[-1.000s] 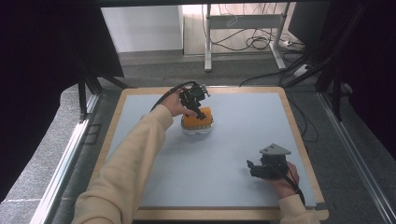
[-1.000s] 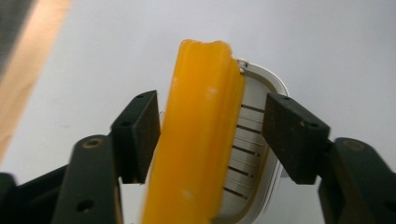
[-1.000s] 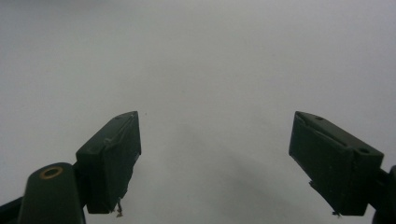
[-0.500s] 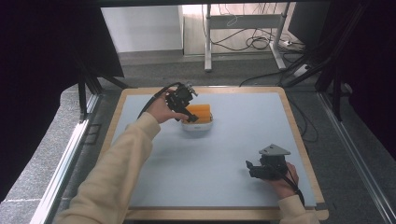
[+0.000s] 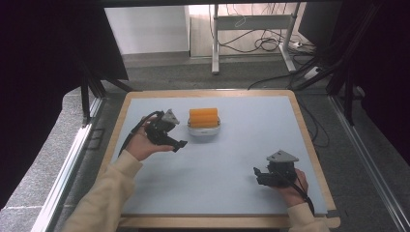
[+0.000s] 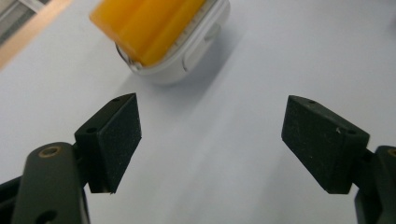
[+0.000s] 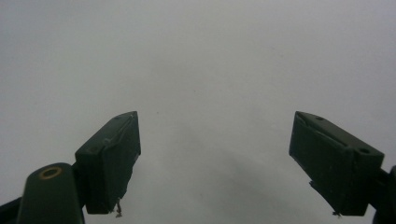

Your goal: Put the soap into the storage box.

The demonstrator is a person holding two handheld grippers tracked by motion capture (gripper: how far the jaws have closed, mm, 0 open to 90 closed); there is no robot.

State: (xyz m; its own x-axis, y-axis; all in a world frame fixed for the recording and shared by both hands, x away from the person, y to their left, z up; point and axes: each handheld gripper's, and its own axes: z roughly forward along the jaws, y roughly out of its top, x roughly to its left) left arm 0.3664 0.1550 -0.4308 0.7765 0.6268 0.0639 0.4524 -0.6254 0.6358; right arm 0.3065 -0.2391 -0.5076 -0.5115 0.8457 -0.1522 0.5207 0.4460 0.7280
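Now the left gripper (image 5: 180,143) hangs beside the orange-topped white dish (image 5: 204,124), jaws apart; the right gripper (image 5: 258,175) rests low over the table (image 5: 232,169), jaws apart too.

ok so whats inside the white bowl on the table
The white bowl holds a ridged orange block that rises above its rim. The block covers most of the bowl's inside, so whatever may lie beneath it cannot be seen.
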